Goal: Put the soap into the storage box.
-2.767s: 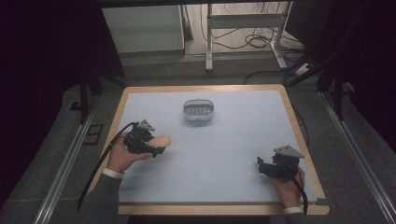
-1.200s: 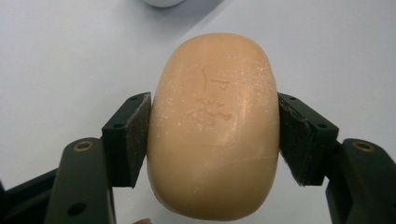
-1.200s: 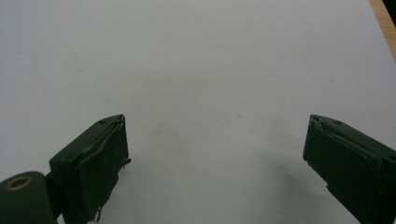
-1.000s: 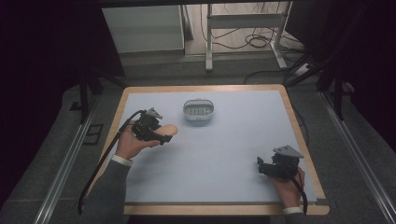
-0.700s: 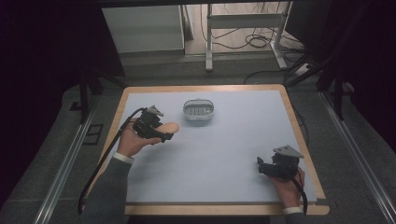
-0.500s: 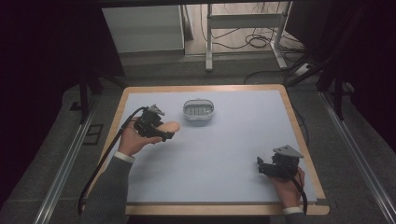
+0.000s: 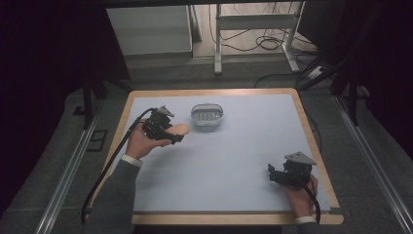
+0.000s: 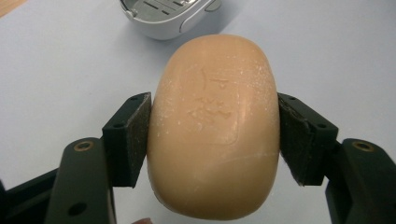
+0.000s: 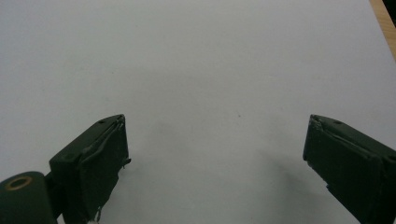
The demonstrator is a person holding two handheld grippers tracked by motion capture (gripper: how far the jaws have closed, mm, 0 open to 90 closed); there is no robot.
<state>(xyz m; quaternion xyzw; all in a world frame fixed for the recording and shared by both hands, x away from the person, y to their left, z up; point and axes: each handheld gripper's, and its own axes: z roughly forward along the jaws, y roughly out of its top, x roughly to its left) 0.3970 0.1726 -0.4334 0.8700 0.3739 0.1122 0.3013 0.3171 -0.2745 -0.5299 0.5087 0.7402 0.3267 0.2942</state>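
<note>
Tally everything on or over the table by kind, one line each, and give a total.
Bars of soap: 1, the orange soap, clamped in the left gripper.
Soap dishes: 1, the grey soap dish, on the table beyond the soap.
Grippers: 2, the left one and the right gripper, jaws apart over bare table.
Total: 4

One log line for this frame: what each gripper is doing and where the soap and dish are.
left gripper: shut on soap bar, beside soap dish | right gripper: open, over blue mat | dish: no soap inside
</note>
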